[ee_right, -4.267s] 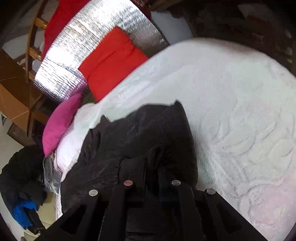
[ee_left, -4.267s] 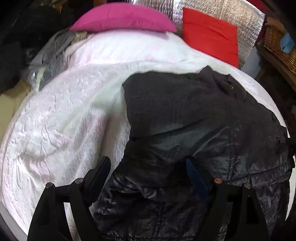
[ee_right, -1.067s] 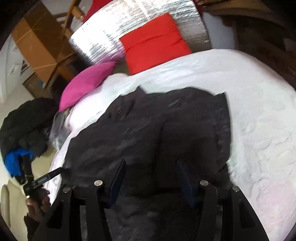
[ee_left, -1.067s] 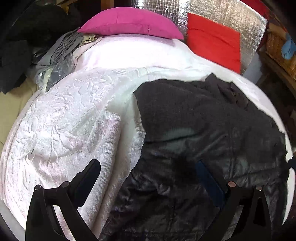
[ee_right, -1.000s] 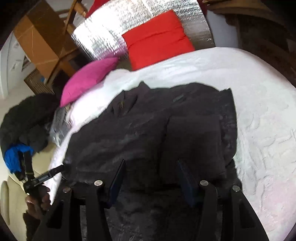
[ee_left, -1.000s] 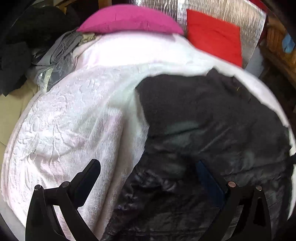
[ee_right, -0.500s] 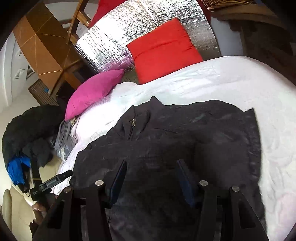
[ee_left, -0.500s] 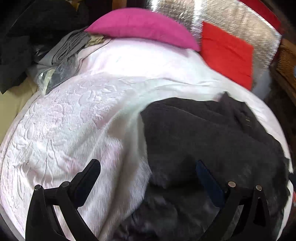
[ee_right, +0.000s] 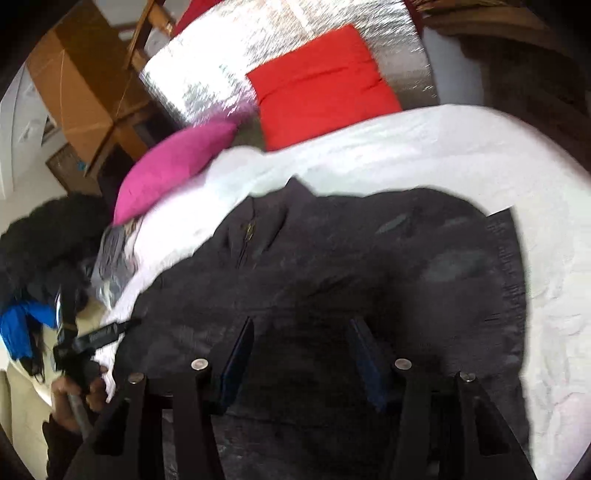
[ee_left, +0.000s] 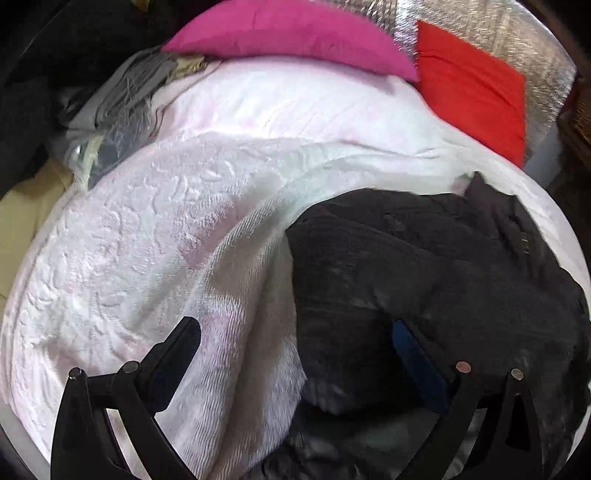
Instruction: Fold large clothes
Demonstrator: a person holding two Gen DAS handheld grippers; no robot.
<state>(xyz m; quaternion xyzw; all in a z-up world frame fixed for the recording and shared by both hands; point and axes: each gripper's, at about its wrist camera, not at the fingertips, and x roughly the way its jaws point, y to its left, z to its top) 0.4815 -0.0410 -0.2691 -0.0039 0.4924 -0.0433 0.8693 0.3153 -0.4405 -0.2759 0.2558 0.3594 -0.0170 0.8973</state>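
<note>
A large black jacket (ee_right: 369,266) lies spread on the white bedspread (ee_right: 461,147), collar and zip toward the pillows. My right gripper (ee_right: 303,339) hovers over its lower middle, jaws apart, with nothing pinched between the fingers. In the left wrist view the jacket (ee_left: 424,277) fills the right side. My left gripper (ee_left: 295,332) is wide open and straddles the jacket's left edge: one finger (ee_left: 177,350) over the bedspread (ee_left: 147,240), the other over black cloth. The right wrist view shows the left gripper (ee_right: 99,336) at the bed's left edge, held by a hand (ee_right: 74,395).
A pink pillow (ee_left: 288,33) and a red pillow (ee_left: 472,88) lean on a silver foil sheet (ee_right: 258,51) at the bed's head. Grey clothes (ee_left: 122,88) and dark garments (ee_right: 44,236) pile at the left. A wooden frame (ee_right: 81,74) stands behind.
Both grippers have drawn back from the jacket; it sits lower and further right in the left view. The shiny folded-up lining no longer shows and the jacket lies flatter.
</note>
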